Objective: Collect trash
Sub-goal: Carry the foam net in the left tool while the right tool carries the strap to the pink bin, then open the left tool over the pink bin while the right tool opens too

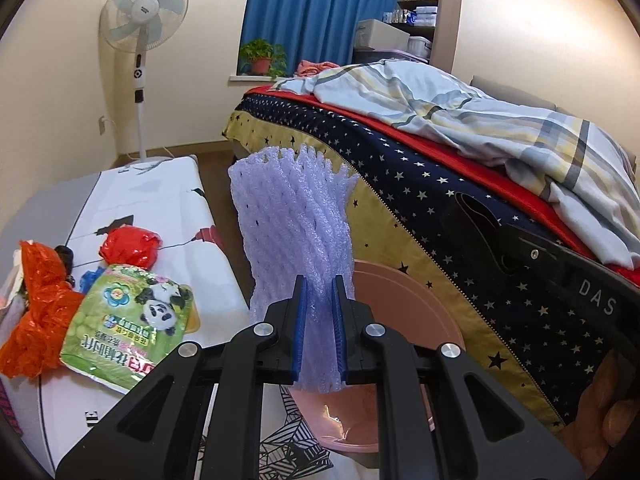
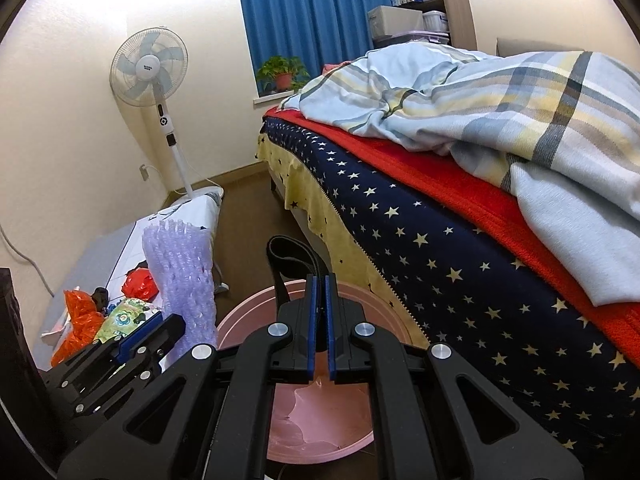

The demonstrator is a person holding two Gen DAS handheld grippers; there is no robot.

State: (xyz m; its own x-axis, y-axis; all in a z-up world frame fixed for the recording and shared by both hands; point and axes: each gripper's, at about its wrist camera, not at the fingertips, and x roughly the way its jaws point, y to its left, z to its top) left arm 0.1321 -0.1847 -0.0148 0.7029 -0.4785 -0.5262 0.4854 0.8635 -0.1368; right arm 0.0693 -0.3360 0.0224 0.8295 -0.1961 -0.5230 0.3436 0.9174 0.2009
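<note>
While left tool [image 1: 319, 312] pinches purple foam net [image 1: 294, 216] over pink bin [image 1: 404, 300] beside worktop edge, right tool [image 2: 320, 320] shut, empty. Risk: light net drifts past rim; wrappers [image 1: 124, 320] remain at worktop's near corner.

Bed [image 2: 460, 216], blue curtain [image 2: 312, 12], standing fan [image 2: 150, 68]

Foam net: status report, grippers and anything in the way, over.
Left gripper shut on purple foam net, above pink bin. Right gripper shut on the bin's rim. Wrappers remain on low table. Path clear.
</note>
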